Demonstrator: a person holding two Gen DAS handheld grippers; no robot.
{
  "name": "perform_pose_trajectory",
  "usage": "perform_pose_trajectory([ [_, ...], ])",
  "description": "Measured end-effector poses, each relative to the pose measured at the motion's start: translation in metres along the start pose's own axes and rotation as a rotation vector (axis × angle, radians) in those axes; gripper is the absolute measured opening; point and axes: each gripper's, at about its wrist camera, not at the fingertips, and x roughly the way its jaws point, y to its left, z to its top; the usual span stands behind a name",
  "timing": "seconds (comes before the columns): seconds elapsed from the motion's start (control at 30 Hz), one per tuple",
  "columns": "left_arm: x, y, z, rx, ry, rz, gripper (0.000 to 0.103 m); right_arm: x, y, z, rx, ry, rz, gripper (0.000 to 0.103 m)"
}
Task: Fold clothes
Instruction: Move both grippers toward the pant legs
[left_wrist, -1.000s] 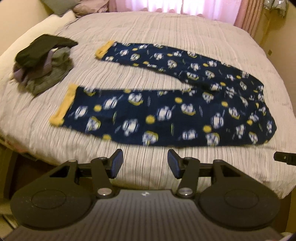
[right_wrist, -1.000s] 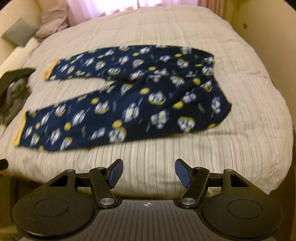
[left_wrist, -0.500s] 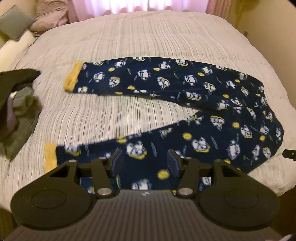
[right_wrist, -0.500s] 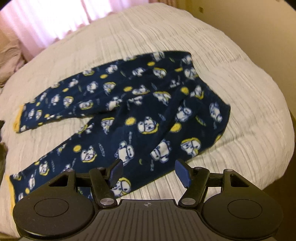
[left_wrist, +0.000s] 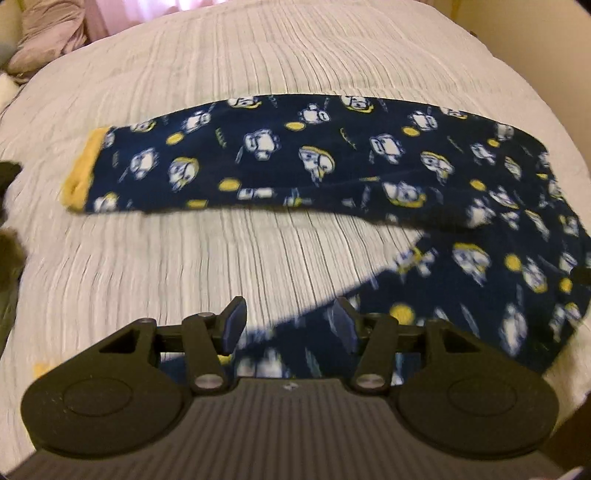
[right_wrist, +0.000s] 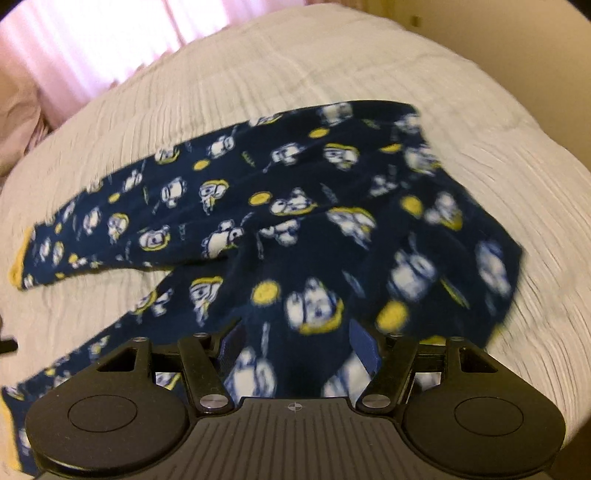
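Two grippers in our hands, both parted with nothing between the pads: our left gripper (left_wrist: 286, 321) hangs over the near leg of the navy printed pyjama trousers (left_wrist: 332, 166), our right gripper (right_wrist: 297, 341) over their waist end. The trousers lie flat on the ribbed white bedspread (left_wrist: 258, 66), legs splayed apart, yellow cuffs (left_wrist: 83, 173) toward the left.

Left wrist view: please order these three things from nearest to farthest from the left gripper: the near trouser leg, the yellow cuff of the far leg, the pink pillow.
1. The near trouser leg, right under the left gripper and to its right.
2. The yellow cuff, farther up the bed, on the left.
3. The pink pillow, at the top left corner.
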Motion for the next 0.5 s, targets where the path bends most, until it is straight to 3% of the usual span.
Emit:
perform_pose_trajectory([
  [0.3, 0.109, 0.010, 0.092, 0.101, -0.071, -0.061, 0.048, 0.115, 0.012, 0.117, -0.302, -0.015, 0.075, 0.066],
  [0.5, 0.176, 0.015, 0.167, 0.224, -0.141, -0.127, 0.048, 0.185, 0.034, 0.200, -0.503, -0.032, 0.147, 0.066],
])
